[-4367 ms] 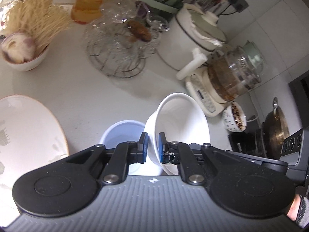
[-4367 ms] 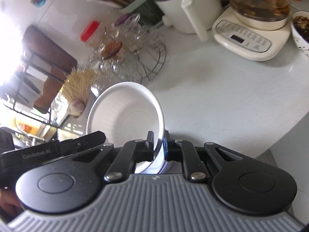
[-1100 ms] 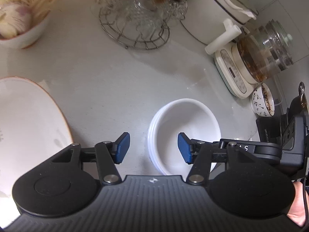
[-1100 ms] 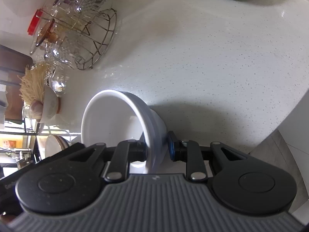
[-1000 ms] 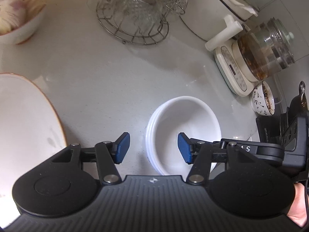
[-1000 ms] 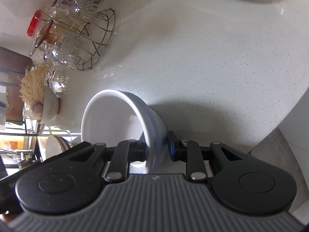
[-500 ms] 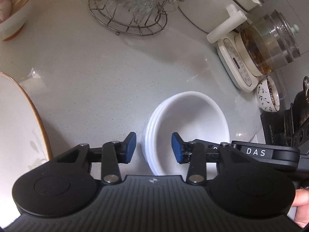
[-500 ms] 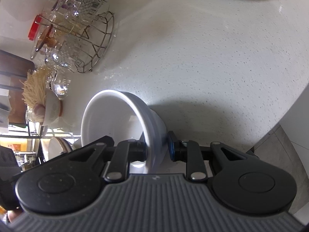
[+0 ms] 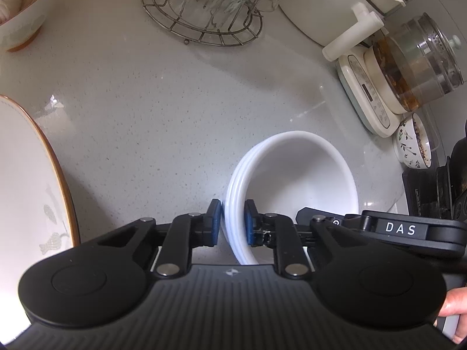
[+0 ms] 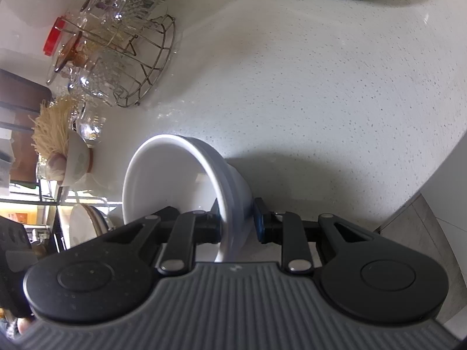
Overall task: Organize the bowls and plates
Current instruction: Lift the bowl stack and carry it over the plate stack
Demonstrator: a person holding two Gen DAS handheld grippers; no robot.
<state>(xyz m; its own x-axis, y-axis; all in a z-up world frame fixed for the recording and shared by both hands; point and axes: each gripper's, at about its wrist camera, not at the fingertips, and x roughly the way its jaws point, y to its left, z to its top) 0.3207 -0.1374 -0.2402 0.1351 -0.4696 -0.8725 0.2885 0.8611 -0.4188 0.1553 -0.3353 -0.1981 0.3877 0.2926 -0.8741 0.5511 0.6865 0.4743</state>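
One stack of white bowls (image 9: 294, 175), one gold-rimmed plate (image 9: 26, 175), one wire rack (image 9: 204, 26), two tongs (image 9: 232, 221) (image 10: 237, 224)

My left tool (image 9: 230, 221) is matt black plastic with blue rubbery pads (image 9: 215, 218), its body ribbed grey. The stacked bowls (image 9: 292, 180) look like glossy white ceramic, smooth. The worktop (image 9: 163, 110) is pale speckled stone, polished. The wire rack (image 9: 204, 26) is bare metal holding clear cut glass; the plate (image 9: 26, 180) is glazed, gold-rimmed.

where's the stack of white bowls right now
In the left wrist view the stack of white bowls sits low and centre-right on the countertop, its near rim between the left gripper pads.
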